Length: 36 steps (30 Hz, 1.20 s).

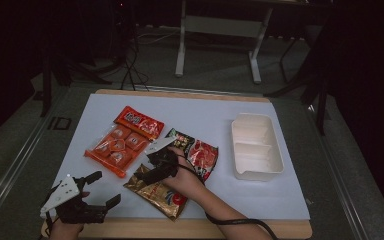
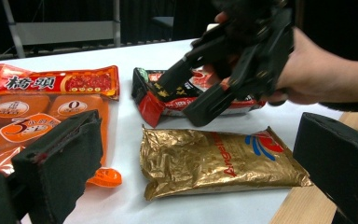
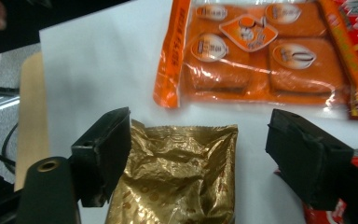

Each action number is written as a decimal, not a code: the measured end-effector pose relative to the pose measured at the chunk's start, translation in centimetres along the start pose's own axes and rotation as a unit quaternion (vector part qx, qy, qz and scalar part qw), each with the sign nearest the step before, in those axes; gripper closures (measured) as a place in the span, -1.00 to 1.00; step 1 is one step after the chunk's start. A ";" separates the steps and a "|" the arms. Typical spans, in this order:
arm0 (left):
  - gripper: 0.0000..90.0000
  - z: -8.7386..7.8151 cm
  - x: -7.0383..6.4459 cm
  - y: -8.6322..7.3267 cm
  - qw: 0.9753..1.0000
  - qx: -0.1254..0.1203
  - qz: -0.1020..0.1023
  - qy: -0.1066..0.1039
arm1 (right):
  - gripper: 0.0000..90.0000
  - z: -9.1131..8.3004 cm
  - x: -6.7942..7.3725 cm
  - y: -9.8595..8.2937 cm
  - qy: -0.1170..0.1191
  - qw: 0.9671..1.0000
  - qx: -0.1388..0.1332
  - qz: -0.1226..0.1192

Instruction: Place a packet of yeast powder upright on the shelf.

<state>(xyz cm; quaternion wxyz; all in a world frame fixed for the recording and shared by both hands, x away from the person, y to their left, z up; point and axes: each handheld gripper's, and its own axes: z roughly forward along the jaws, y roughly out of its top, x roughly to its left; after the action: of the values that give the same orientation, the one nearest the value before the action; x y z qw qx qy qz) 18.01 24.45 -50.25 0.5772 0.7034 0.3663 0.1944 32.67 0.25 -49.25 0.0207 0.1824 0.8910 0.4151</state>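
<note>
A crumpled gold foil packet (image 1: 162,197) (image 2: 214,161) (image 3: 177,182) lies near the table's front edge. My right gripper (image 1: 151,168) (image 3: 205,154) hovers open just over its far end, one jaw on each side of the top seam, not touching it. In the left gripper view the right gripper (image 2: 177,100) hangs above a black-and-red packet (image 2: 150,105) (image 1: 202,152). My left gripper (image 1: 107,187) (image 2: 200,158) stands open at the front left corner, facing the gold packet with nothing in it.
An orange multi-cup packet (image 1: 115,147) (image 3: 251,60) and a red packet (image 1: 139,121) (image 2: 56,81) lie to the left of centre. A white two-part tray (image 1: 257,175) sits at the right. The wooden table edge (image 1: 190,229) runs along the front.
</note>
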 end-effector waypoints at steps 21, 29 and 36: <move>-0.96 0.0 -0.1 0.0 1.000 0.001 0.002 -0.005 | 0.03 5.0 -1.6 -1.6 0.024 0.996 0.078 0.022; -0.96 0.1 -0.1 0.0 1.000 0.004 0.002 -0.004 | 0.45 5.3 -0.9 -1.6 0.015 0.995 0.095 0.001; -0.96 0.1 -0.1 0.0 1.000 0.005 0.001 -0.005 | 0.94 5.3 -0.8 -1.1 0.001 0.993 0.114 0.007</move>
<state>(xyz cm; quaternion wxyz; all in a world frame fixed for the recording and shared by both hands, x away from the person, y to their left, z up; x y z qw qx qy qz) 17.98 24.31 -50.29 0.5748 0.7079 0.3639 0.1900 34.02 3.22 -53.65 -0.0041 0.1892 0.9313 0.3113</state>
